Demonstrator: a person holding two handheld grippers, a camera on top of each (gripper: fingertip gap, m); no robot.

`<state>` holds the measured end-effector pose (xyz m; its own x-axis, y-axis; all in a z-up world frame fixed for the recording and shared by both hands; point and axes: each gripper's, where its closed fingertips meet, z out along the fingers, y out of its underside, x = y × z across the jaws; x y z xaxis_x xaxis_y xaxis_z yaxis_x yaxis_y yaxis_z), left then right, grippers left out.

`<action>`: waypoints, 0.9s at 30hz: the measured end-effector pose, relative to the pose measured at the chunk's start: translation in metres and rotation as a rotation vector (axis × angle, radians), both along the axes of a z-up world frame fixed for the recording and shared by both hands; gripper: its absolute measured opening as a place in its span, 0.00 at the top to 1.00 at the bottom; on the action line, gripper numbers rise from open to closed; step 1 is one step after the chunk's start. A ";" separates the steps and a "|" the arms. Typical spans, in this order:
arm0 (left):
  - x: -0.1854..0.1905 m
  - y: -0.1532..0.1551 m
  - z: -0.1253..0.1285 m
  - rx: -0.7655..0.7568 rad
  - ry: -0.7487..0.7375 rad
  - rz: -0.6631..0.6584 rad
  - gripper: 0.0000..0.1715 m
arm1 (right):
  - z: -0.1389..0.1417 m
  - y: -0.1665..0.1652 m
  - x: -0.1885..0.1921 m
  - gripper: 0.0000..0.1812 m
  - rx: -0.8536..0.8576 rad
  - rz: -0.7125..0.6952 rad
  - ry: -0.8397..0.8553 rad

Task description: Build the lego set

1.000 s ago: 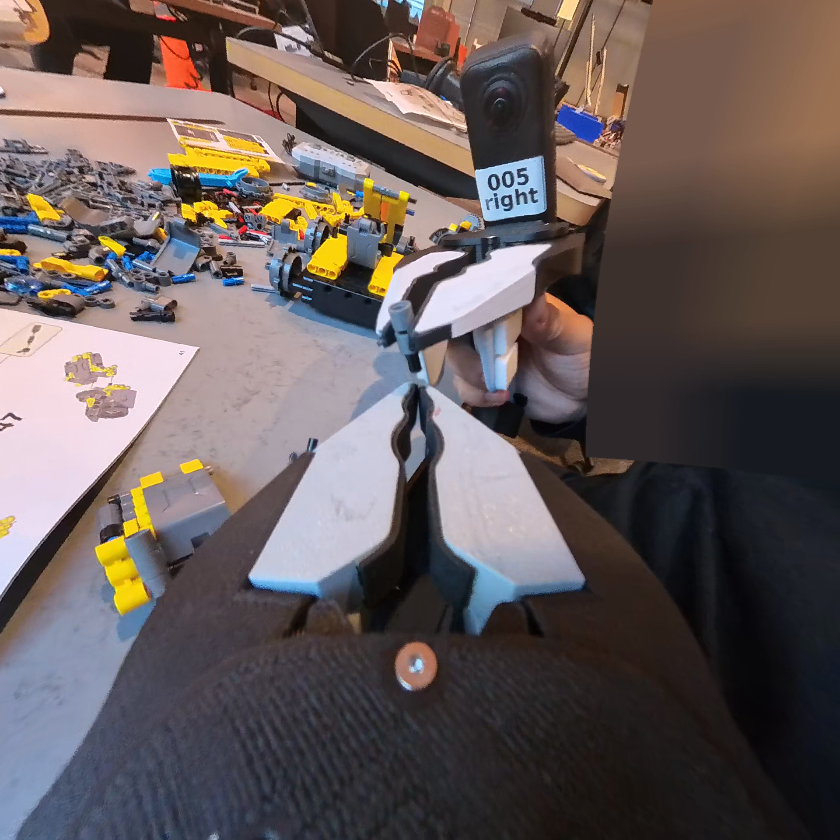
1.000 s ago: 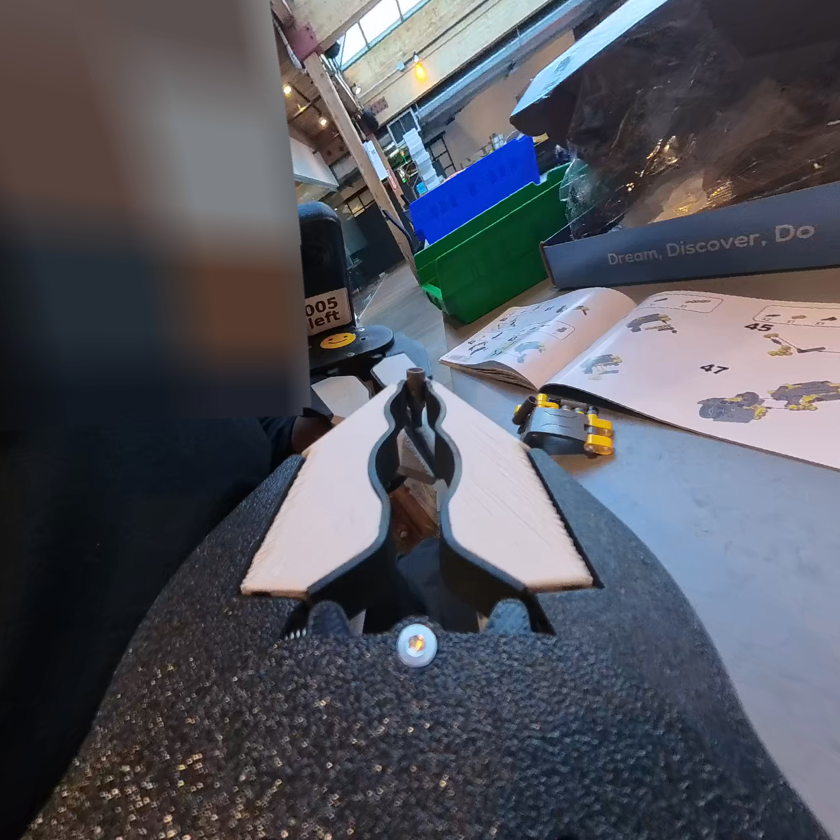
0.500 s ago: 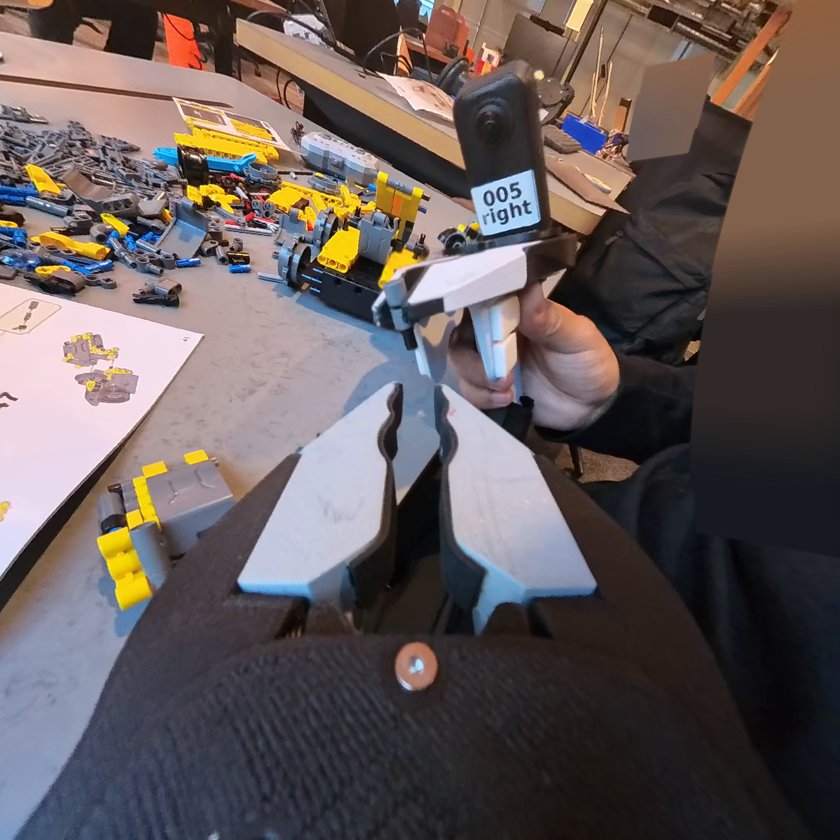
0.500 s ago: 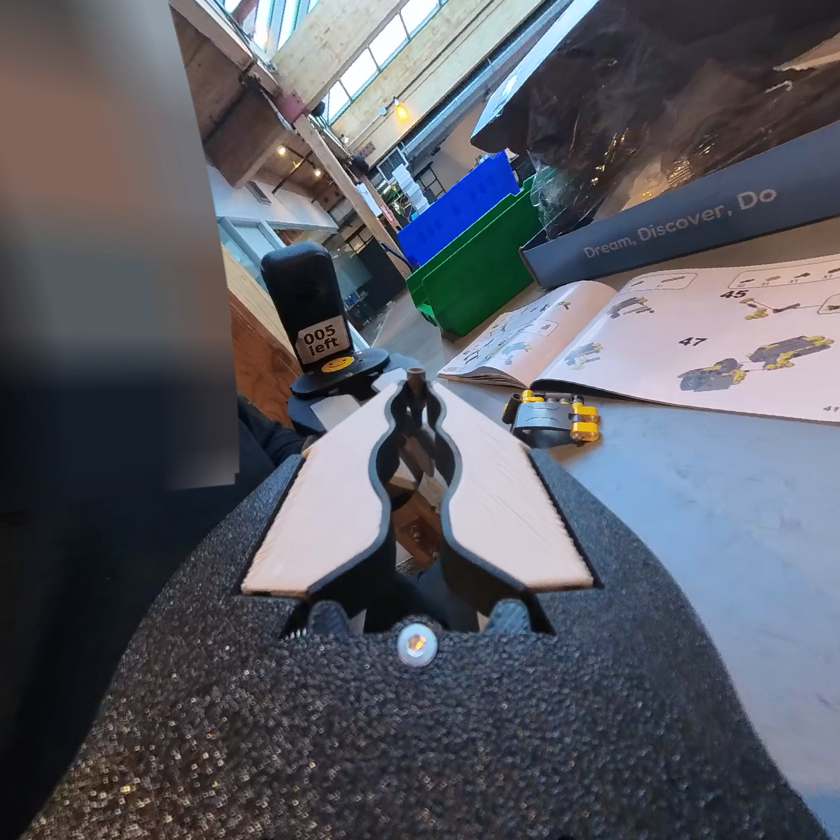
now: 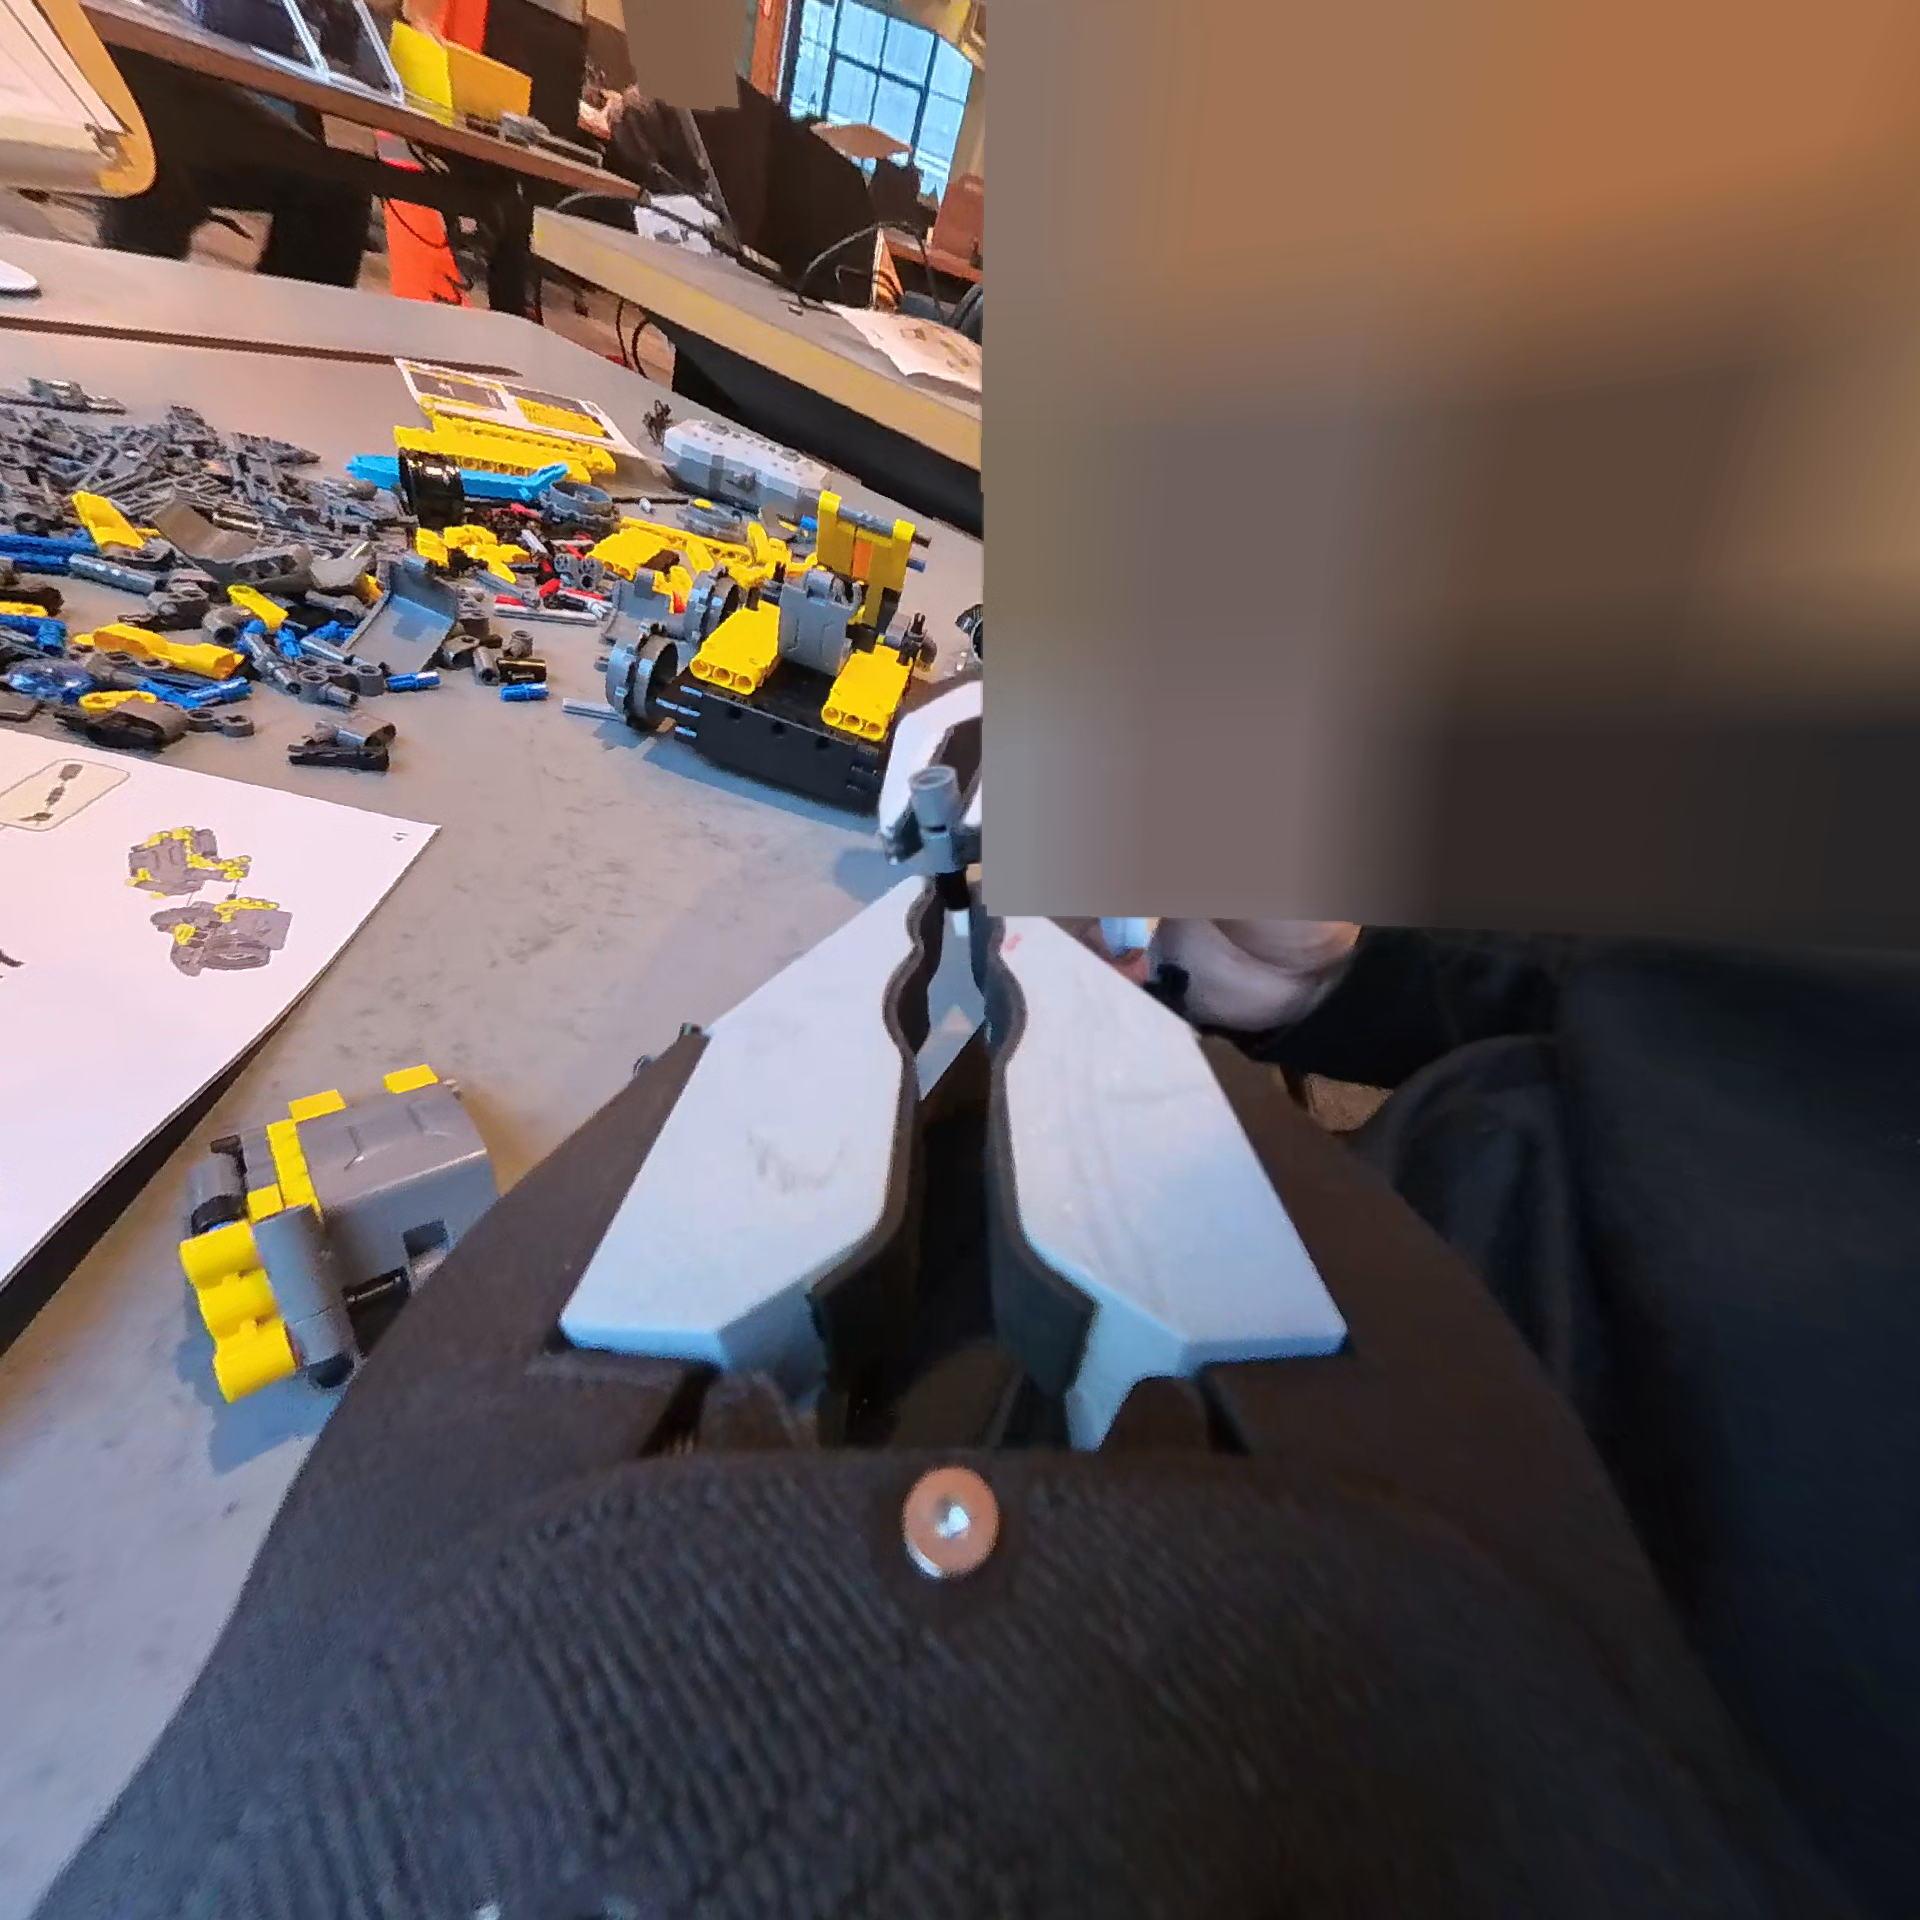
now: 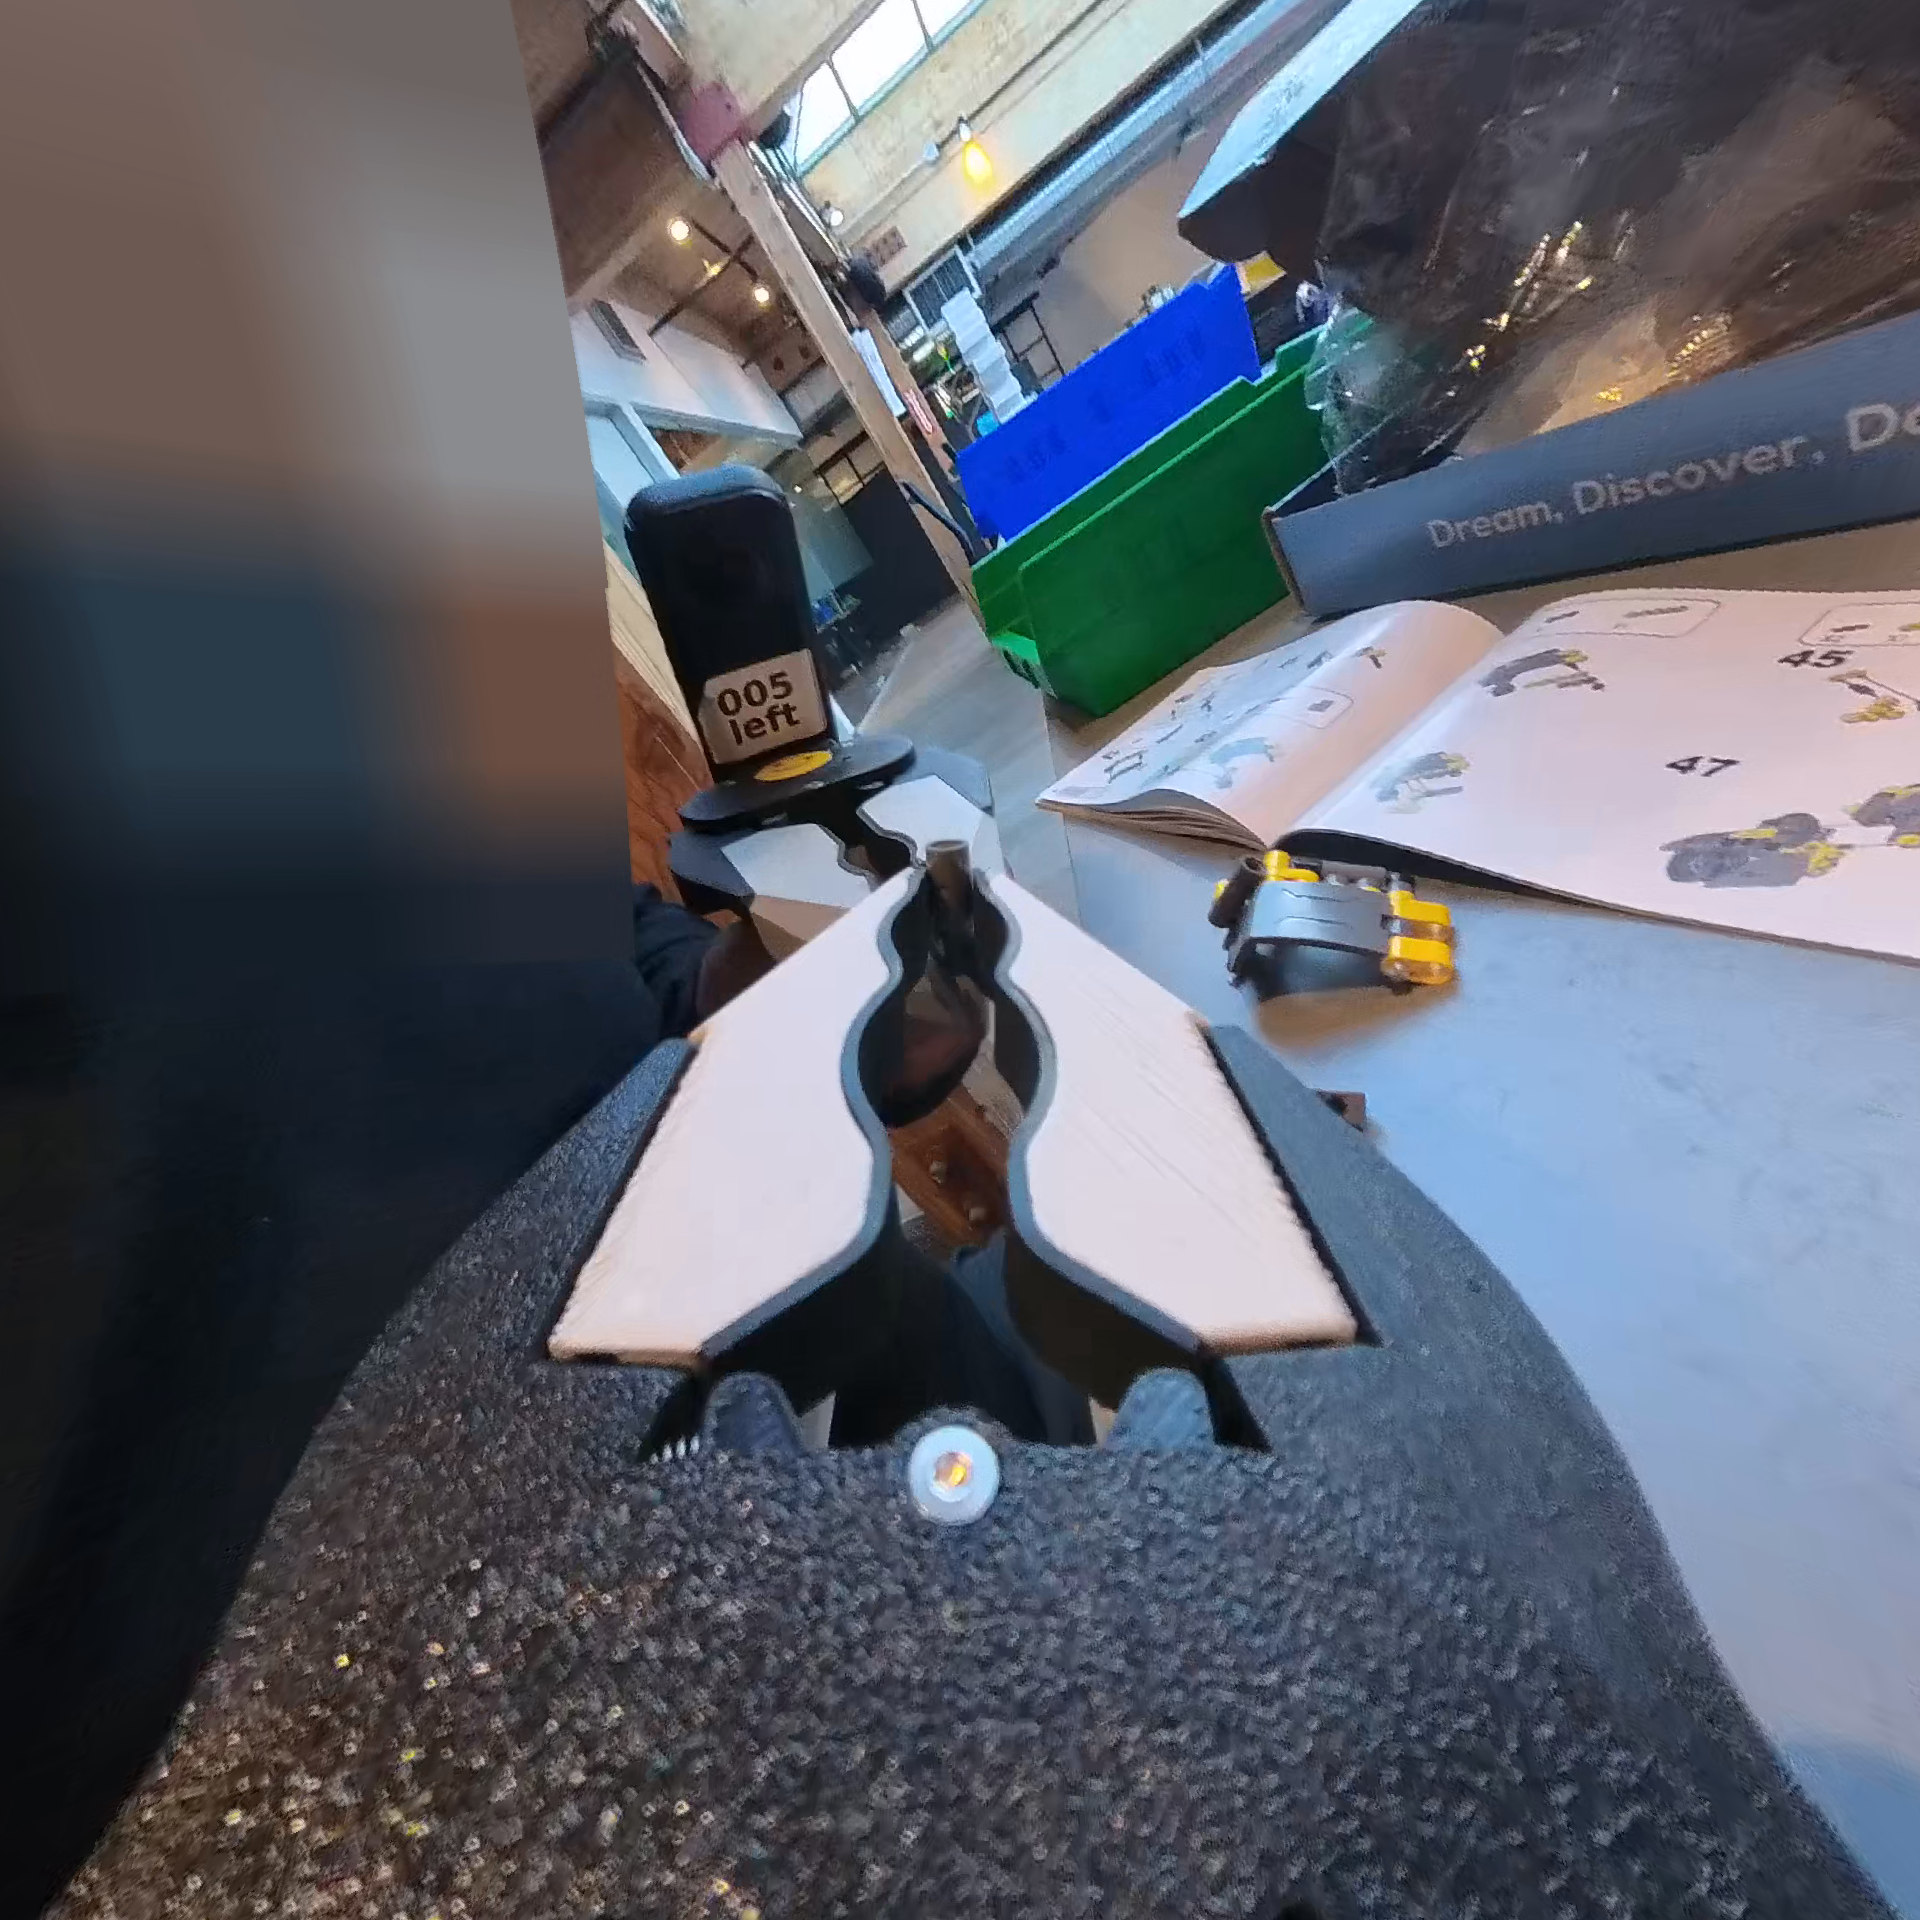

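My right gripper [image 6: 948, 885] is shut on a small grey connector [image 6: 948, 860] held upright off the table's near edge. In the left wrist view the connector [image 5: 933, 798] sticks up from the right gripper [image 5: 930, 831], with a thin black pin [image 5: 951, 891] hanging below it. My left gripper [image 5: 954, 906] faces it from below, jaws closed in on that pin. The left gripper [image 6: 862, 860] also shows just behind the connector in the right wrist view. A person's hand [image 5: 1247, 966] holds the right gripper.
A grey and yellow sub-assembly [image 5: 332, 1216] [image 6: 1330, 925] lies by an open instruction booklet [image 5: 156, 935] [image 6: 1558, 748]. A part-built yellow and black model [image 5: 800, 675] and several loose bricks [image 5: 208, 582] lie farther out. A dark box [image 6: 1558, 499] stands behind the booklet. Only a small space, under 4 cm, lies between the two pairs of fingers.
My left gripper opened and drew back from the connector half a second ago. It has now come back up under it and closed in on the black pin. The right gripper stayed shut.
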<state>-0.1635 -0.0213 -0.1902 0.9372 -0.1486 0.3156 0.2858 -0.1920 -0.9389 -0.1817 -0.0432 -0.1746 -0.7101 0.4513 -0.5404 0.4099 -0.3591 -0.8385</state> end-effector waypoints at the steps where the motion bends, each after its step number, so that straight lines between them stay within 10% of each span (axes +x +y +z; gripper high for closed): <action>1: 0.000 0.001 -0.003 -0.012 -0.003 -0.001 0.98 | -0.003 0.001 0.000 0.96 0.010 -0.004 -0.009; 27: -0.009 0.003 -0.041 -0.184 0.076 0.041 0.91 | -0.031 0.011 -0.008 0.96 0.170 -0.049 -0.129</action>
